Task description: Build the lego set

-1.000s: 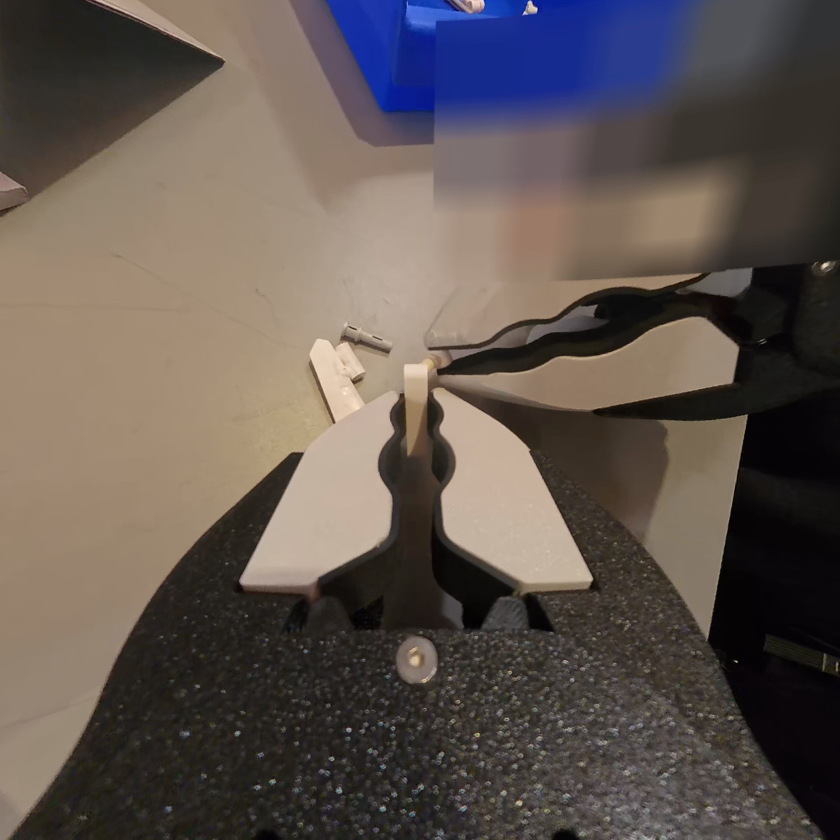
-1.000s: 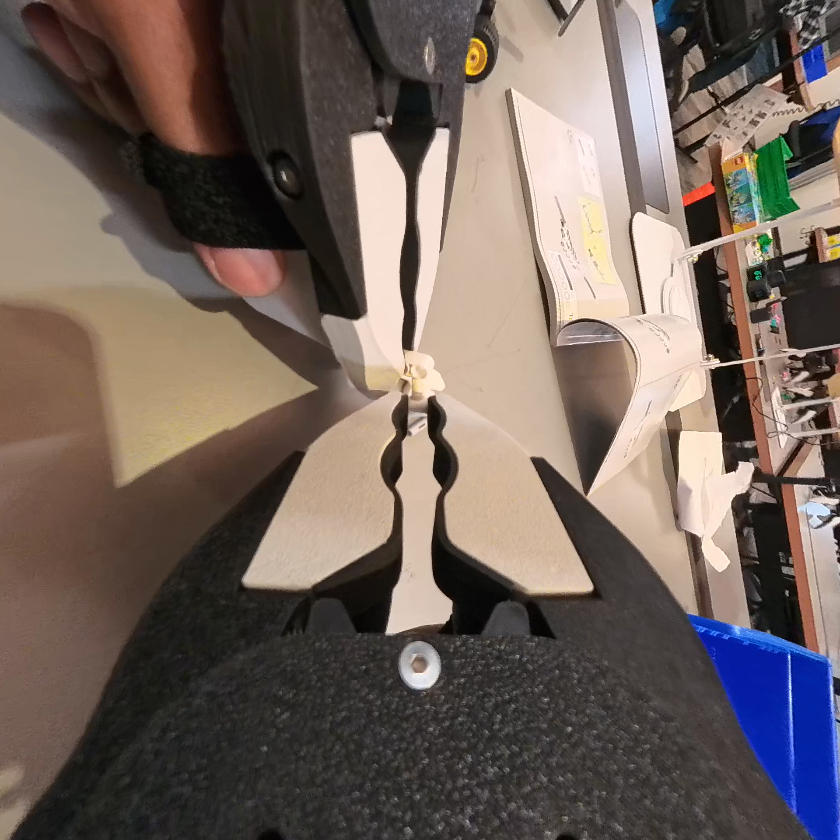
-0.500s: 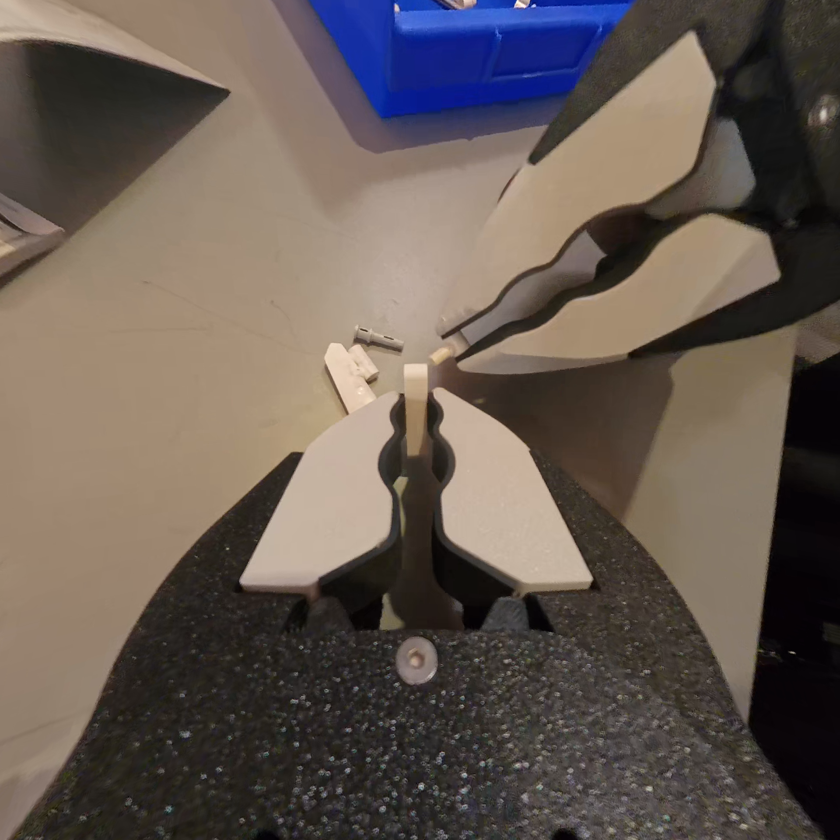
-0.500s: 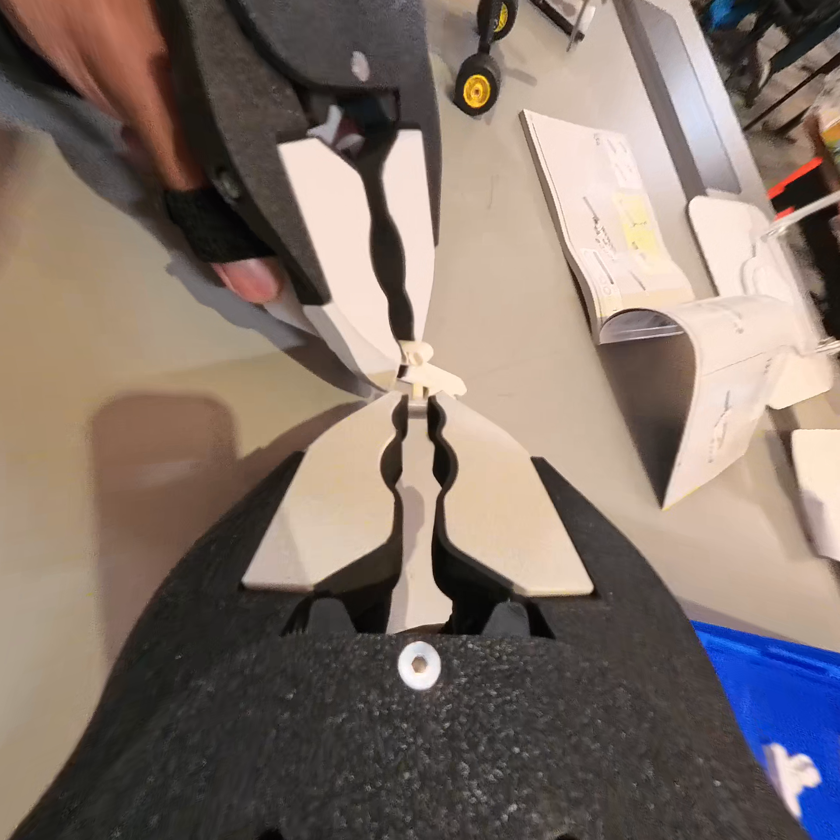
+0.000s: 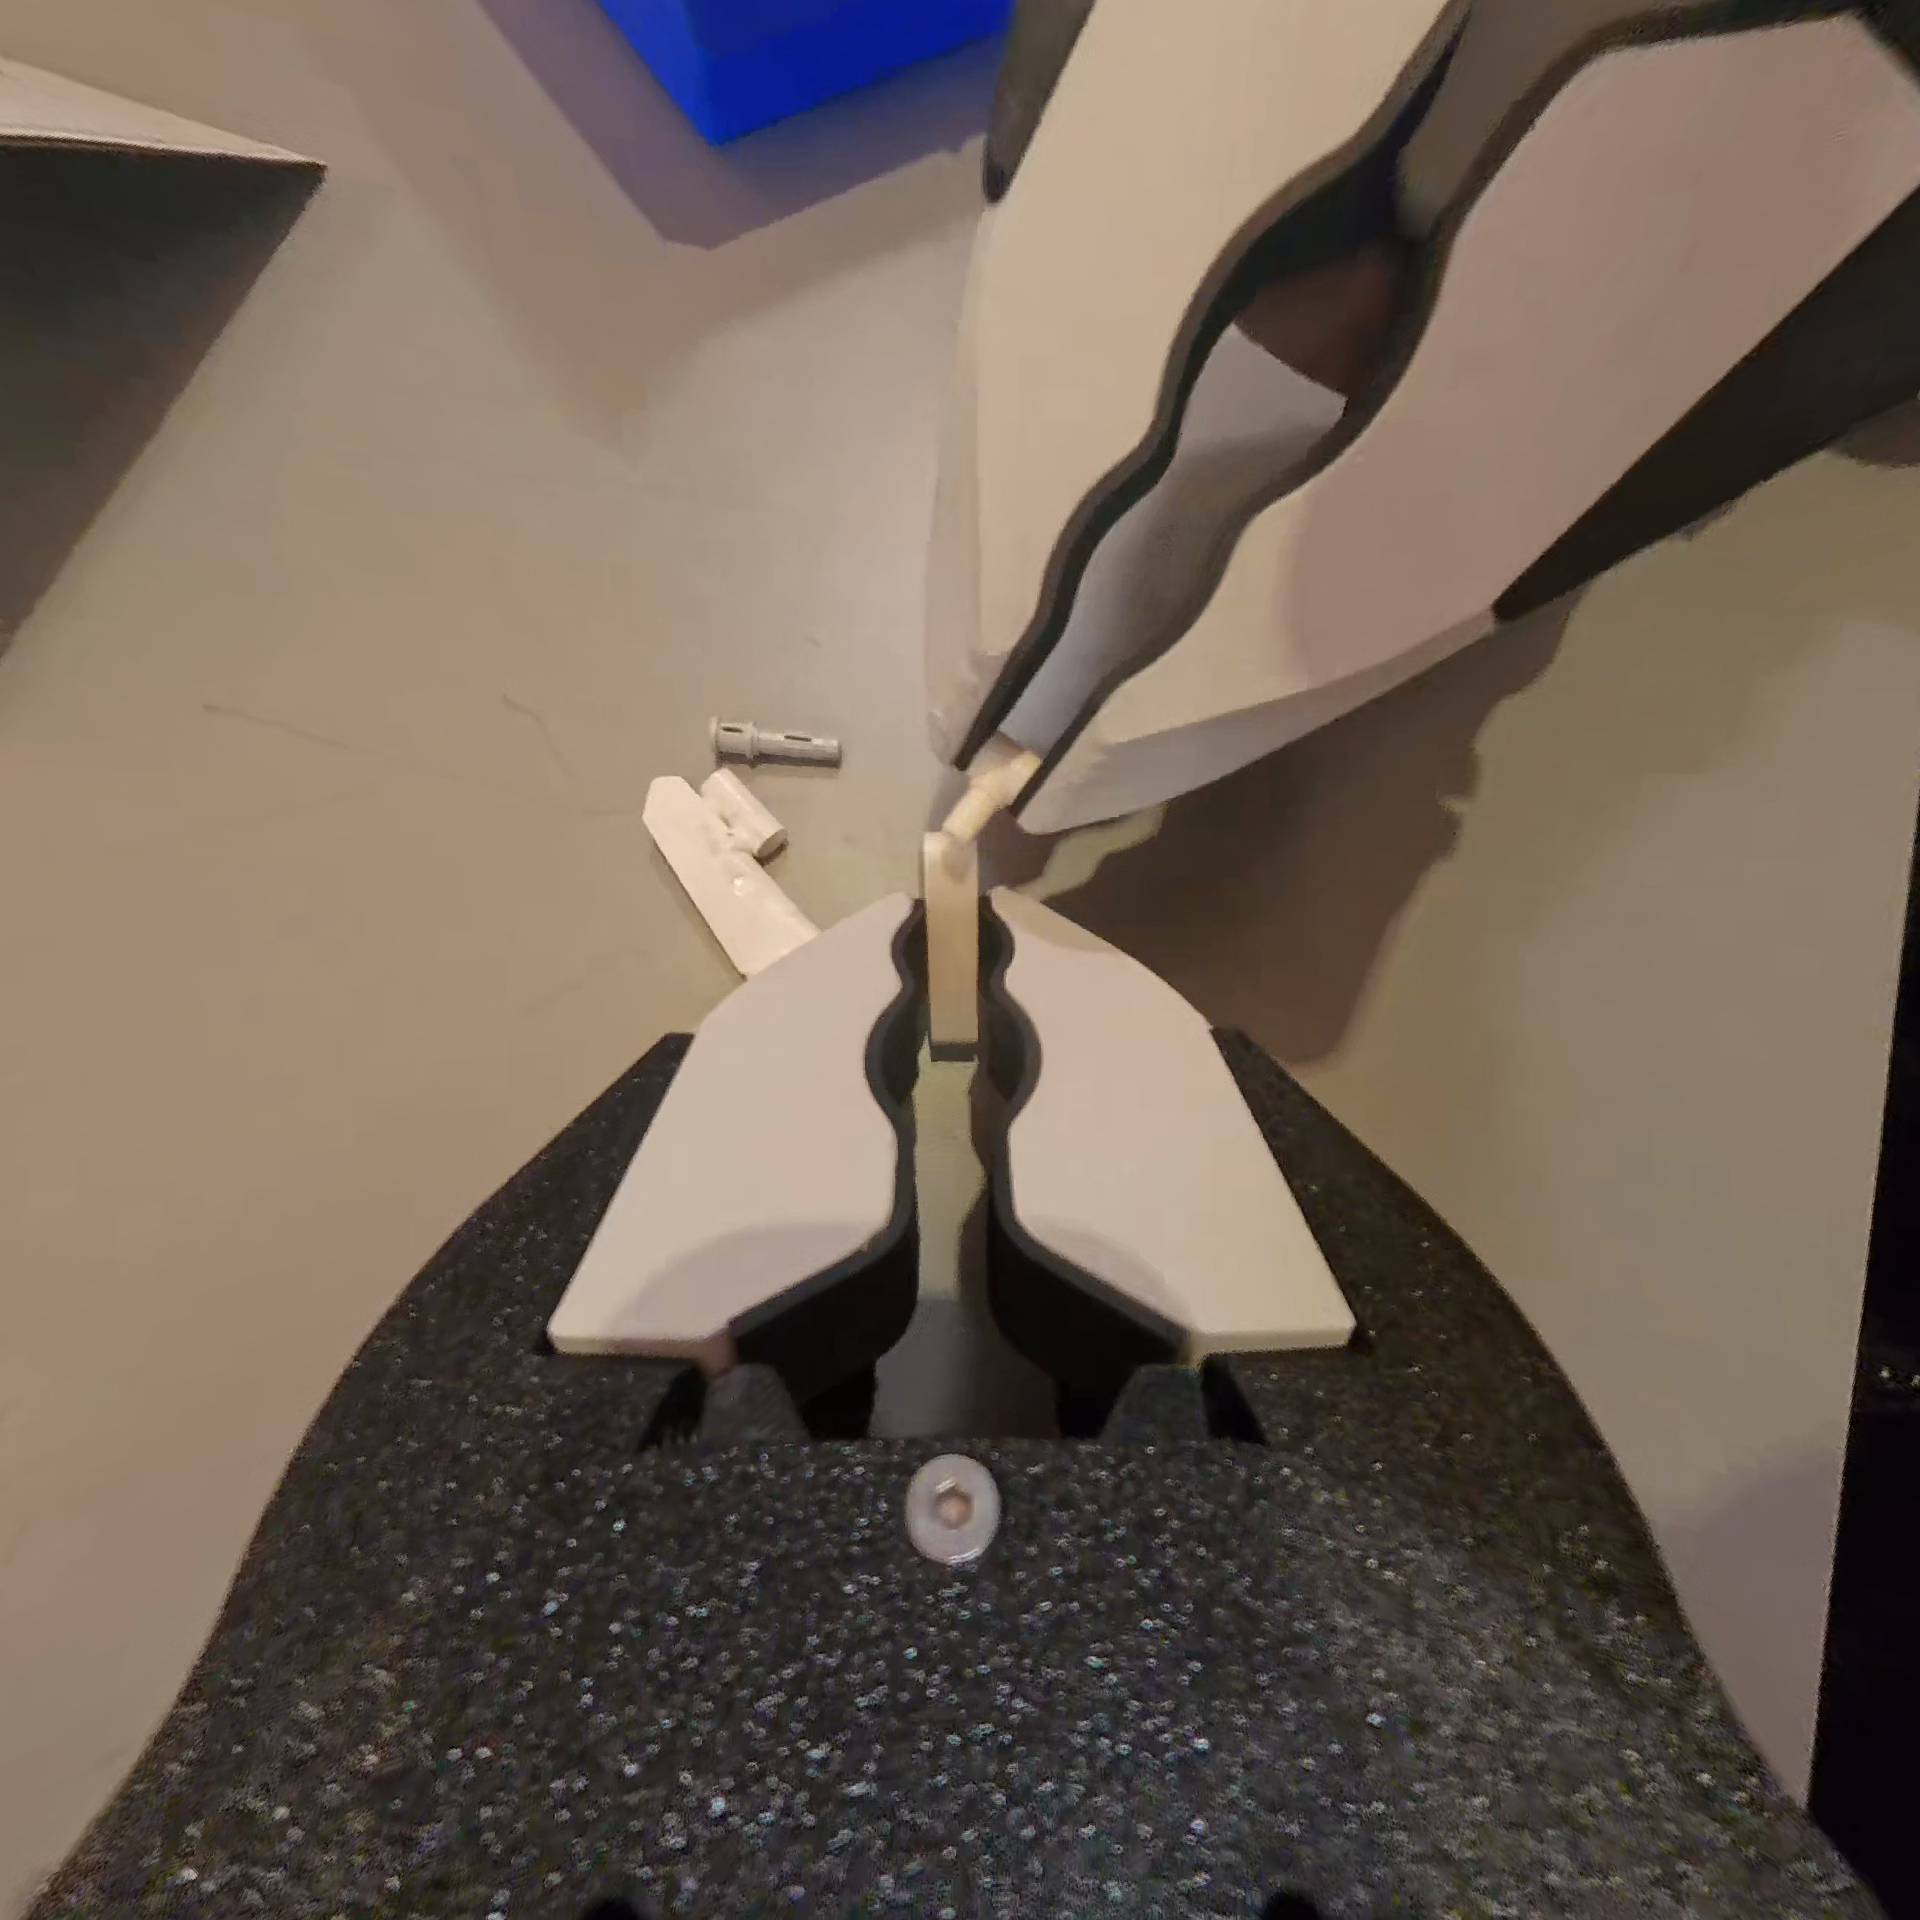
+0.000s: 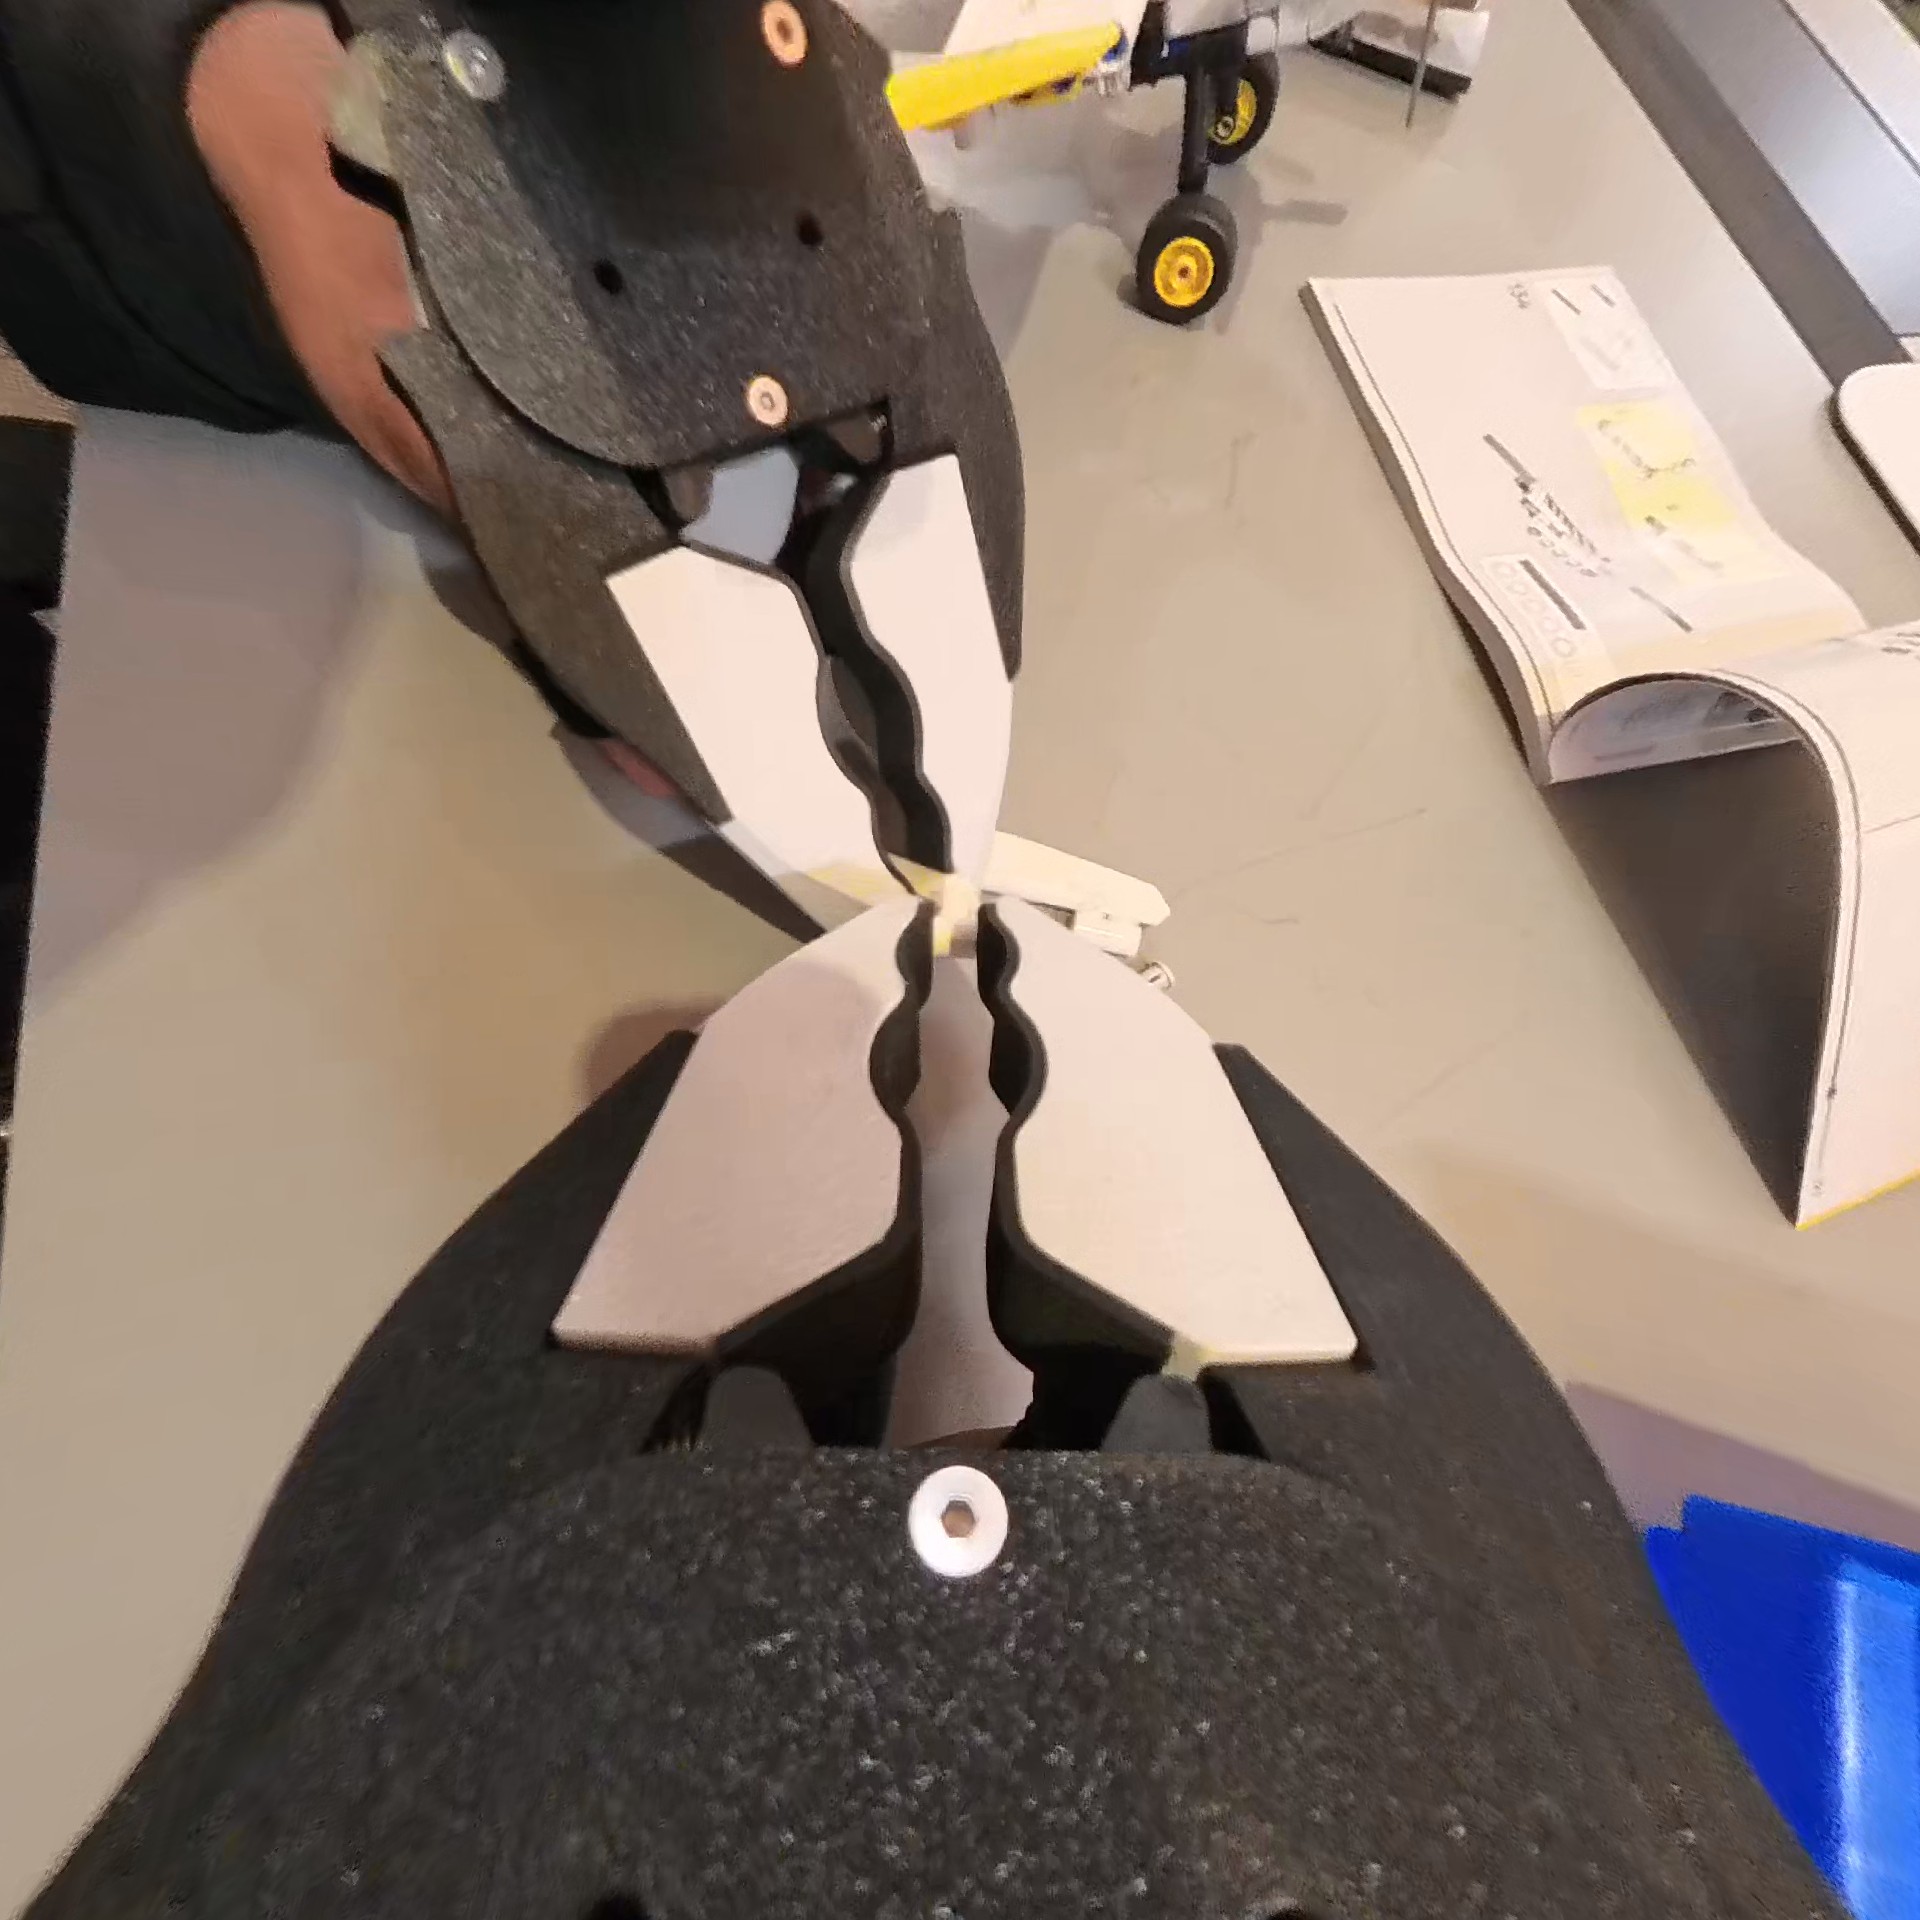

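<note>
Grey tabletop [image 5: 364, 623] under both tools. Left gripper [image 5: 951, 914] clamps a flat cream plastic beam [image 5: 951, 966] upright between its pads. Right gripper [image 5: 1003, 774] pinches a small cream plastic pin [image 5: 982, 805], tip touching the beam's top end. Loose grey plastic pin [image 5: 774, 740] and white plastic piece [image 5: 717, 862] lie just beside; blue bin [image 5: 810, 73] behind.

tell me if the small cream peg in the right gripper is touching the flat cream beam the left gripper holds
Touching. In the left wrist view the peg pinched by the right gripper meets the top end of the beam clamped in the left gripper, no gap showing.
</note>
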The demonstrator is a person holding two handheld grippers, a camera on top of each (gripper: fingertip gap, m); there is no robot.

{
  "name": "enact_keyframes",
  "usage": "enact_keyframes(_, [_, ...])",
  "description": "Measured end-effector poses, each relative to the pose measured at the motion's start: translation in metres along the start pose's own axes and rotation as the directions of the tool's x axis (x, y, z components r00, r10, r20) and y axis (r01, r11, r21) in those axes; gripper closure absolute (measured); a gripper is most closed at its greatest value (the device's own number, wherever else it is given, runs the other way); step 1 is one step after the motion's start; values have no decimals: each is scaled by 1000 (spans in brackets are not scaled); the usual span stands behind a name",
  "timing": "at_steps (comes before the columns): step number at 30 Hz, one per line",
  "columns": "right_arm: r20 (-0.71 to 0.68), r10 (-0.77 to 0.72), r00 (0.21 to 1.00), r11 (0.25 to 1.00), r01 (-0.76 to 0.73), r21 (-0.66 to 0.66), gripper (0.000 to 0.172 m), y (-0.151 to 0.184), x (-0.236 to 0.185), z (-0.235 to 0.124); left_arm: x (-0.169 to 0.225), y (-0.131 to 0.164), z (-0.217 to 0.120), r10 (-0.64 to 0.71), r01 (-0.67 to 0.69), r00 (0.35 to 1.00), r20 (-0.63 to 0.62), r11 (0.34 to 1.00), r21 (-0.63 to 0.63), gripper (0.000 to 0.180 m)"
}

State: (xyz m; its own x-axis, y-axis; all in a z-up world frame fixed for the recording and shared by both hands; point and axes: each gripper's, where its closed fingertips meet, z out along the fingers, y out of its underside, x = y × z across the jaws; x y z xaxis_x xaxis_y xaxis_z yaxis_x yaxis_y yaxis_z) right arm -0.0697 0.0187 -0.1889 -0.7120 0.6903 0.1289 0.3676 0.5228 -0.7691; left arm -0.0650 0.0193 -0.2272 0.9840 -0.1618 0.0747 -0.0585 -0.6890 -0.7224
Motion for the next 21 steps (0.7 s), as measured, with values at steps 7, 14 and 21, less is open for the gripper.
enact_keyframes(7, [89, -40, 995, 997, 47, -68, 164, 11, -12, 4, 9, 7, 2, 114, -115, 993, -21, 991, -69, 172])
enact_keyframes(14, [137, -43, 990, 993, 57, -103, 164, 17, -18, 10, 14, 8, 1, 137, -142, 989, -53, 987, -82, 173])
enact_keyframes(21, [181, -47, 982, 996, 61, -69, 164, 17, -20, 9, 14, 8, 1, 165, -168, 985, -53, 984, -59, 172])
